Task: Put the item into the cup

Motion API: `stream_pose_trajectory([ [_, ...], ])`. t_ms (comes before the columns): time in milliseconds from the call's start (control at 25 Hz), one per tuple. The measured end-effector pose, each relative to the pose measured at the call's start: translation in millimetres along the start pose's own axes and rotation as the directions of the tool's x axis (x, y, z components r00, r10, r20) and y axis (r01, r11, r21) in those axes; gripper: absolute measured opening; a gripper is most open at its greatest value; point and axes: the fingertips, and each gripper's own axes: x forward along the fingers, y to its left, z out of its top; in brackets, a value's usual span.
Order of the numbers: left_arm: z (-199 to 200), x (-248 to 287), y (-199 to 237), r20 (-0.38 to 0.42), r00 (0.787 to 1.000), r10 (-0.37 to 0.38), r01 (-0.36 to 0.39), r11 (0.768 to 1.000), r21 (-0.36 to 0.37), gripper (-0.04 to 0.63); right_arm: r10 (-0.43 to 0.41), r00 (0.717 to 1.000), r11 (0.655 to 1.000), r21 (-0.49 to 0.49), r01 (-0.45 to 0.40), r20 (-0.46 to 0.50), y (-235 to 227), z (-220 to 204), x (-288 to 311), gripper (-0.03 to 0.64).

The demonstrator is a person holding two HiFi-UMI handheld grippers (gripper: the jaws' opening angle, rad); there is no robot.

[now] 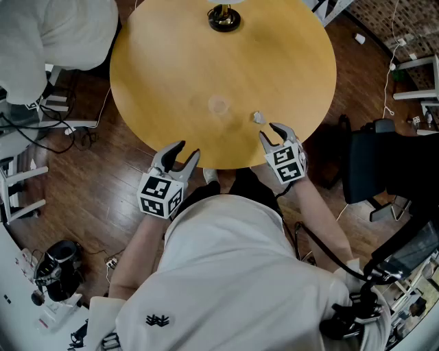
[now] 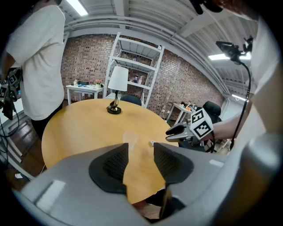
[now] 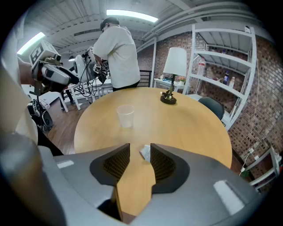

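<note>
Now, at near edge of round table (image 1: 171,68): my left gripper (image 1: 186,152), jaws apart, nothing between them. To right, my right gripper (image 1: 271,134), jaws spread wide, gripping nothing. Small white item (image 1: 258,117) lies on table just beyond its tips. Clear cup (image 1: 218,105) stands upright farther left, apart from item. Lamp (image 1: 224,18) at far edge.

Lamp (image 1: 224,18) cut off at top, item (image 1: 258,117) tiny, perhaps paper
</note>
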Motion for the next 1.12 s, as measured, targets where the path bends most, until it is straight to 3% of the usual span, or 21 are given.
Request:
stream_pose_trajectory([
  [120,7.2,-5.7,-3.2,0.006,1.0,0.018,-0.018,1.0,-0.013,0.163,0.051,0.998,0.998,-0.023,-0.052,-0.035,5.8,3.4,21.6,0.153],
  [360,25.1,30.5,-15.9,-0.013,0.998,0.054,-0.054,0.998,-0.031,0.163,0.13,0.986,0.991,0.003,-0.131,-0.1,-25.7,-17.3,73.5,0.15],
  [880,26.2,31.7,-20.2,-0.008,0.996,0.089,-0.089,0.995,-0.041,0.163,0.141,0.982,0.989,-0.025,-0.146,-0.127,-36.1,-31.4,82.3,0.05],
  [1120,35.2,31.1,-14.8,0.028,0.996,0.084,-0.083,0.996,-0.037,0.163,0.121,0.989,0.992,-0.027,-0.124,-0.089,-47.6,-2.4,53.1,0.046],
])
